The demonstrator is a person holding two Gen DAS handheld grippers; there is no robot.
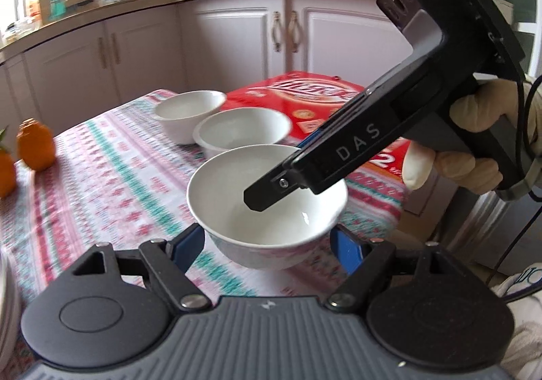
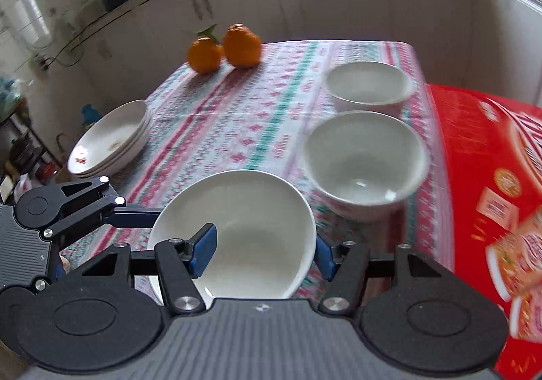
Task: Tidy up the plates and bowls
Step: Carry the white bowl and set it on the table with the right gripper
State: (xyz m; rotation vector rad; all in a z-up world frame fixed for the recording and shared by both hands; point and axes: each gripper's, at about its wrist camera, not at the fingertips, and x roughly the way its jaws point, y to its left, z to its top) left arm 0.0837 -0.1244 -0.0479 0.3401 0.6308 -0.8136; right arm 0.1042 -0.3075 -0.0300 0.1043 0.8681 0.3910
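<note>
Two grips, one bowl: the left tongs (image 1: 267,244) clamp the white bowl (image 1: 267,197) across its body, blue pads on either side; the right tongs (image 2: 261,253) pinch its rim, one pad inside and one outside.
Bowl's place: lifted above the patterned table (image 1: 101,176), just in front of two more white bowls — the nearer bowl (image 2: 366,156) and the far bowl (image 2: 369,85).
Likely goal: nesting it into the nearer bowl, judging by the line-up.
Risk, opposing pulls: if the two hands drift apart or twist differently, the glazed wall could slip from a pad and the bowl tip out.
Risk, rim pinch: a smooth, thin edge gives little hold; a jerk may chip it or let it swing.
Risk, landing: coming down off-centre could knock rim against rim, or shove the nearer bowl toward the red box (image 2: 491,193).
Bystanders: stacked plates (image 2: 111,139) and two oranges (image 2: 225,49) sit well apart, unlikely to be struck.
</note>
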